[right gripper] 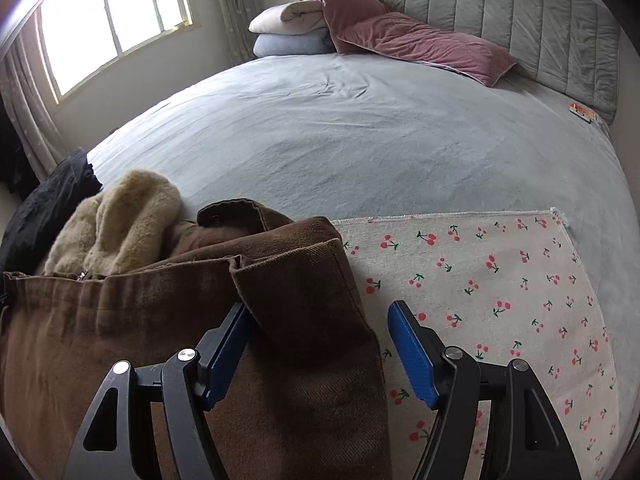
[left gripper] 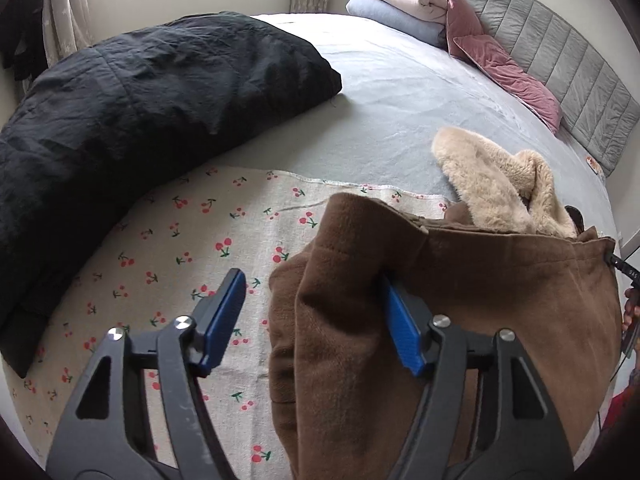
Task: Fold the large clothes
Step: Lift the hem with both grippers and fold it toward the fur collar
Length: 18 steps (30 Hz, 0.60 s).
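From the left wrist camera, the left gripper (left gripper: 310, 322) stands wide open over a brown coat (left gripper: 460, 320) that lies on a cherry-print cloth (left gripper: 168, 248) spread on the grey bed sheet (left gripper: 400, 100); a fold of the coat rises between the blue pads, and it seems to brush the right-hand pad (left gripper: 402, 332), though the cloth hides the contact, while the other pad is clear of it. The coat's beige fur lining (left gripper: 492, 184) spills out at the far edge. A black garment (left gripper: 132, 120) lies to the left, and folded blankets (left gripper: 400, 8) and pink pillows (left gripper: 504, 60) sit by the grey headboard (left gripper: 560, 48). From the right wrist camera, the right gripper (right gripper: 320, 348) is likewise spread wide, gripping nothing, with the coat's (right gripper: 200, 320) folded corner lying between its pads and the cherry-print cloth (right gripper: 500, 280) beneath and to the right. The fur lining (right gripper: 120, 220) shows at the left, near a window (right gripper: 112, 16).
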{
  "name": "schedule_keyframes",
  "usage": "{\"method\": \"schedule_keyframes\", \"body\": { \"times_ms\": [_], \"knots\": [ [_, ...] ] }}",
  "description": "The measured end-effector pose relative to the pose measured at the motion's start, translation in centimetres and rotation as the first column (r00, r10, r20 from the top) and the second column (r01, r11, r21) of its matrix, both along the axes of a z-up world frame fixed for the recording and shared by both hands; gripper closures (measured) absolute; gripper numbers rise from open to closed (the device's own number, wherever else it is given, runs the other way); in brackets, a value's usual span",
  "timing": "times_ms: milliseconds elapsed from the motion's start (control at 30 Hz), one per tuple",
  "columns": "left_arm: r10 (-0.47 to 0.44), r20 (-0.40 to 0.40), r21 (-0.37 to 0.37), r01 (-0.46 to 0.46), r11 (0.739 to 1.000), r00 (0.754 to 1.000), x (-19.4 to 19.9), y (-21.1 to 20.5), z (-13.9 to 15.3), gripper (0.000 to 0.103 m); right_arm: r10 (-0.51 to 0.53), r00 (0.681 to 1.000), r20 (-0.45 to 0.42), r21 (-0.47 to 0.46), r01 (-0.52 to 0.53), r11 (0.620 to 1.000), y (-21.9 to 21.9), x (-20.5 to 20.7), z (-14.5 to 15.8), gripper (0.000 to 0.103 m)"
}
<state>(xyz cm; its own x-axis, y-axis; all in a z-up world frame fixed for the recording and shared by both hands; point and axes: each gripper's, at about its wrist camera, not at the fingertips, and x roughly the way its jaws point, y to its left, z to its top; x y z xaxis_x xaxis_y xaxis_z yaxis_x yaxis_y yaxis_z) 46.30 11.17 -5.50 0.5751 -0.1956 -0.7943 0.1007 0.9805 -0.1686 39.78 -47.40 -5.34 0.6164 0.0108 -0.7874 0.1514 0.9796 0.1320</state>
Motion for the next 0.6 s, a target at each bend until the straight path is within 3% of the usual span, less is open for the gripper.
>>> {"method": "schedule_keyframes", "body": {
  "times_ms": [67, 100, 133, 167, 233, 300, 400, 500, 600],
  "knots": [
    [-0.023, -0.005, -0.022, 0.023, 0.999, 1.000, -0.1, -0.5, -0.1, 0.065, -0.021, 0.999, -0.034, 0.068, 0.023, 0.997, -0.9, 0.7, -1.3, 0.035],
    [-0.025, 0.009, 0.003, 0.025, 1.000, 1.000, -0.4, -1.0, 0.2, 0.070, -0.024, 0.999, -0.034, 0.101, 0.027, 0.995, -1.2, 0.6, -1.7, 0.044],
    [-0.033, 0.034, 0.031, 0.032, 0.999, 0.999, -0.9, -1.5, 0.7, 0.074, -0.009, 1.000, -0.014, 0.142, 0.011, 0.990, -1.2, 0.3, -1.7, 0.069],
    [-0.040, 0.060, 0.059, 0.036, 0.998, 0.997, -1.4, -2.0, 1.3, 0.078, -0.016, 1.000, 0.011, 0.150, 0.014, 0.989, -1.1, -0.2, -1.4, 0.077],
    [-0.044, 0.109, 0.096, 0.034, 0.995, 0.993, -2.6, -2.8, 2.5, 0.084, -0.016, 0.996, 0.088, 0.076, 0.010, 0.997, 0.4, -1.9, 0.2, 0.090],
    [-0.023, 0.148, 0.117, 0.005, 0.993, 0.989, -3.7, -3.3, 3.7, 0.086, -0.008, 0.983, 0.186, -0.059, 0.019, 0.998, 2.5, -4.0, 2.1, 0.091],
    [0.051, 0.180, 0.109, -0.071, 0.991, 0.982, -4.0, -3.6, 5.5, 0.088, 0.024, 0.945, 0.326, -0.254, 0.063, 0.965, 5.8, -6.2, 5.2, 0.092],
    [0.127, 0.200, 0.042, -0.138, 0.990, 0.972, -2.7, -3.5, 7.2, 0.089, 0.032, 0.918, 0.395, -0.350, 0.118, 0.929, 7.3, -5.5, 7.9, 0.092],
    [0.157, 0.228, -0.003, -0.160, 0.987, 0.961, -0.5, -3.6, 8.4, 0.091, 0.004, 0.905, 0.424, -0.364, 0.167, 0.916, 7.2, -3.0, 9.8, 0.092]
  ]
}}
